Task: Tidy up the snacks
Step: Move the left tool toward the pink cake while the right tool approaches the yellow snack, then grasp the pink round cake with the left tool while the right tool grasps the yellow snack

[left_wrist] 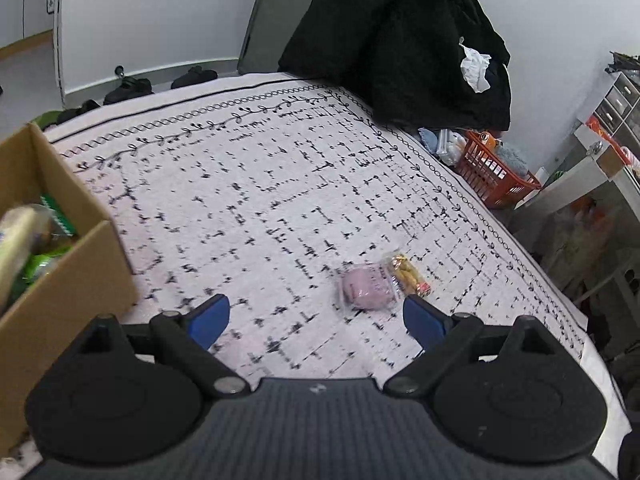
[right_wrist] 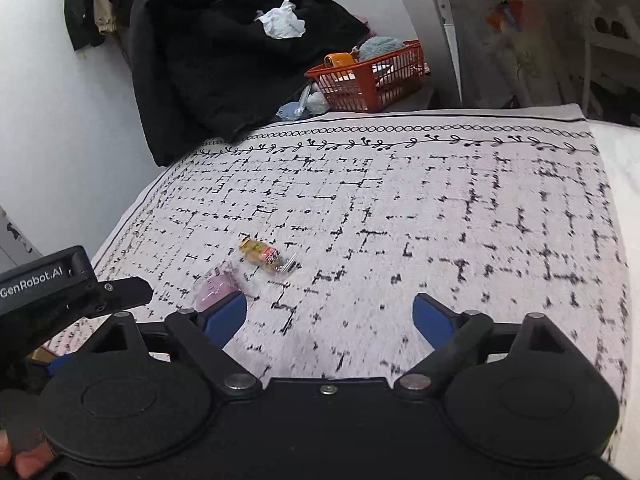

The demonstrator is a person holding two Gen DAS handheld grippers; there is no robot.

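Left gripper [left_wrist: 316, 320]: jaws spread wide, nothing held. Right gripper [right_wrist: 330, 318]: jaws spread, empty. Pink snack packet [left_wrist: 366, 290] and yellow snack packet [left_wrist: 408, 274] lying touching on patterned cloth [left_wrist: 260, 200]. Cardboard box [left_wrist: 60, 276] at left, snacks inside.

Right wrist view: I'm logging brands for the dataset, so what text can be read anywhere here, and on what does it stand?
"GenRobot.AI": white letters on the black body of the left gripper, at the view's left edge.
Yellow snack packet: red label, print too blurred to read.
Pink snack packet: print too blurred to read.
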